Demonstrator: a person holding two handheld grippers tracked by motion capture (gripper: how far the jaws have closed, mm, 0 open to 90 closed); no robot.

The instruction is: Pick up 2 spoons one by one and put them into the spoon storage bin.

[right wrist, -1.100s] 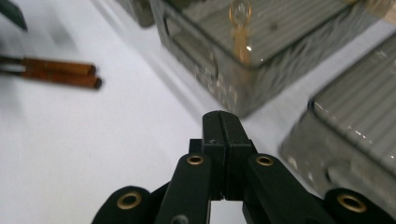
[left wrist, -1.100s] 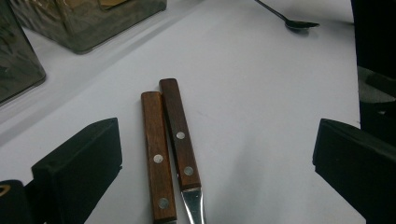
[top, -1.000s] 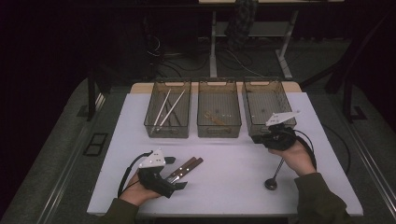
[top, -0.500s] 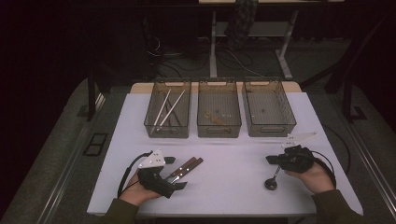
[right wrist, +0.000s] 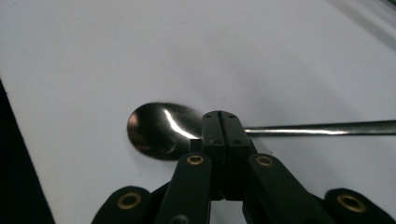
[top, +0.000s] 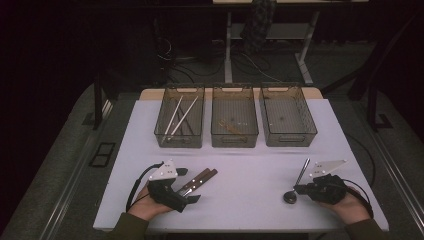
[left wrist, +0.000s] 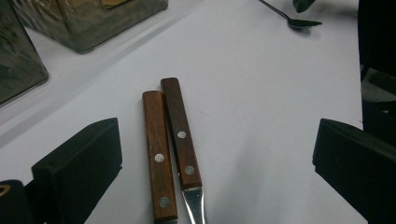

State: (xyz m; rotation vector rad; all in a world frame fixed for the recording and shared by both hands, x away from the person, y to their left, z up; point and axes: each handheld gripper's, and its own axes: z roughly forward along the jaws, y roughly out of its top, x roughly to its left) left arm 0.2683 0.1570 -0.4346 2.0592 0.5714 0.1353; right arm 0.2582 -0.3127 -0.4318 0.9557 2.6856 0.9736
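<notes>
the right gripper (top: 300,189) sits low on the table (top: 250,165), near its right front corner. in the right gripper view its jaws are pressed together right at the neck of the spoon (right wrist: 163,130), where the bowl meets the handle. i cannot tell for sure if they pinch the spoon or just rest on top of it with nothing between them.

the spoon (top: 298,182) lies flat on the table. in the high view its bowl is at the front, close to the person, and its long handle points away toward about 1 o'clock, at the right bin (top: 287,117). the right hand is much nearer to it than the left one. so the jaws come at the spoon from the 3 o'clock side, across its long line. that looks like a good way to grab a thin handle.

the left gripper (top: 187,186) is near the left front of the table, and its jaws are wide apart. two knives with brown wooden handles (left wrist: 170,149) lie side by side and touching, right between those jaws. the handles point away from the gripper, toward about 2 o'clock in the high view.

three bins stand in a row at the back. the left bin (top: 180,122) has a few long thin sticks in it.
</notes>
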